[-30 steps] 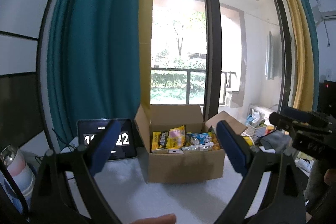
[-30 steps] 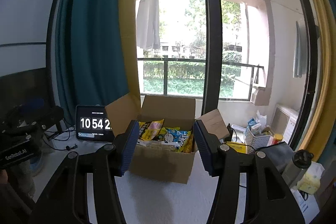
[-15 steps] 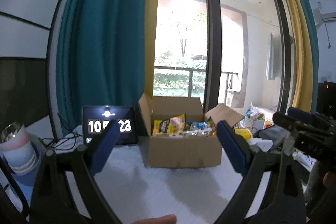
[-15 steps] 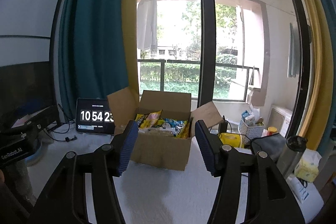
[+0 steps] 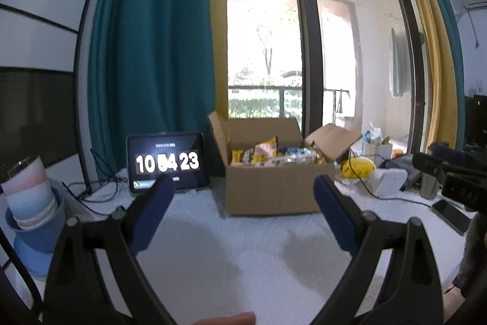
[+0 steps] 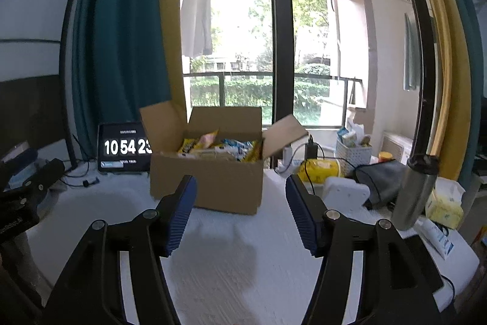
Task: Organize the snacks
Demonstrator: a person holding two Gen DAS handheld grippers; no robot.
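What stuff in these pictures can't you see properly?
- Snack packets in the brown cardboard box: both views, the walls hide all but their tops; print too small to read.
- Black tablet clock: right wrist view, the box flap cuts off the last digit; left wrist view, a left gripper finger covers its bottom edge.

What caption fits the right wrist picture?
Open right hand-held gripper faces a cardboard box of snack packets beside a clock tablet.

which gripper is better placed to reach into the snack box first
Right, marginally. The box sits straight ahead between the right gripper's pads, which have just been opening. The left gripper is open too, with the box off toward its right pad.
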